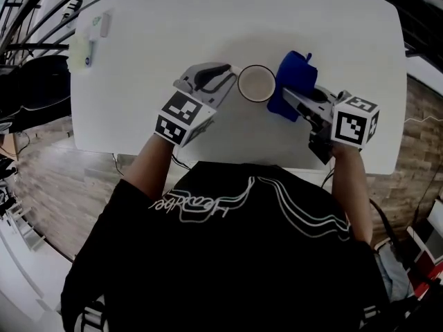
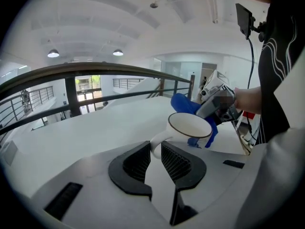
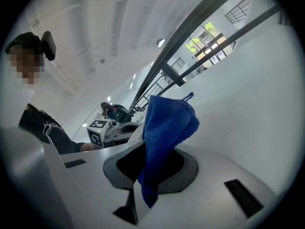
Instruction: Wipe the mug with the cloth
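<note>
A white mug (image 1: 257, 84) with a dark rim is held above the white table (image 1: 208, 33). My left gripper (image 1: 228, 77) is shut on the mug's handle (image 2: 158, 144), with the cup (image 2: 189, 125) just past the jaws. My right gripper (image 1: 294, 97) is shut on a blue cloth (image 1: 294, 81), which hangs bunched against the mug's right side. In the right gripper view the blue cloth (image 3: 164, 132) fills the space between the jaws and hides the mug.
A pale yellow-green item (image 1: 82, 50) and a small white object (image 1: 104, 25) lie at the table's far left corner. The table's near edge (image 1: 228, 159) runs just in front of the person's body. Wooden floor (image 1: 41, 178) shows on both sides.
</note>
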{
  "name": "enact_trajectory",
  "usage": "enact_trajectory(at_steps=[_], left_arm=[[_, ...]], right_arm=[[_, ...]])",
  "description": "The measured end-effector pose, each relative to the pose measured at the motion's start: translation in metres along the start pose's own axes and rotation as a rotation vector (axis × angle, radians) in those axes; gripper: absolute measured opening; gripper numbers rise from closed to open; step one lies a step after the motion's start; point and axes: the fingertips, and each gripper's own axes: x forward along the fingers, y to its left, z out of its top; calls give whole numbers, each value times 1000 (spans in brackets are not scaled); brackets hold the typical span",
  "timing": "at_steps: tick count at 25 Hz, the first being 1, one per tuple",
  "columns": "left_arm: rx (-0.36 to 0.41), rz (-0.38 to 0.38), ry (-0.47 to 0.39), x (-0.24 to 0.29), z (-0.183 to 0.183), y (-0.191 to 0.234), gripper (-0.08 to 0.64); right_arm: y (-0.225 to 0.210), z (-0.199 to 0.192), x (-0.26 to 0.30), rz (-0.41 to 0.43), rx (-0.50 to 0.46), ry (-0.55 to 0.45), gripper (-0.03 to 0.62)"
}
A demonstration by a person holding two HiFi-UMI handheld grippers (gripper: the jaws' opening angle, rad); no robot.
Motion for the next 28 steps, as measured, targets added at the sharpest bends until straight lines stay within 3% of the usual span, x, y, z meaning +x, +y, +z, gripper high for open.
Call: enact_trajectory(at_steps=[8,15,21,28], left_arm=[[-13,-35,-29,4,3,5,77],[11,-84,-51,8,7,10,77],[50,-136,-58,16,11,13,77],[63,-186,-68,23,16,17,77]], right_arm=[[-24,-9,19,-98,-57,127,51],[-35,0,16,-106,-99,165,51],[-29,38,8,11,-192,137,51],[-9,48,27,179,-315,230,51]])
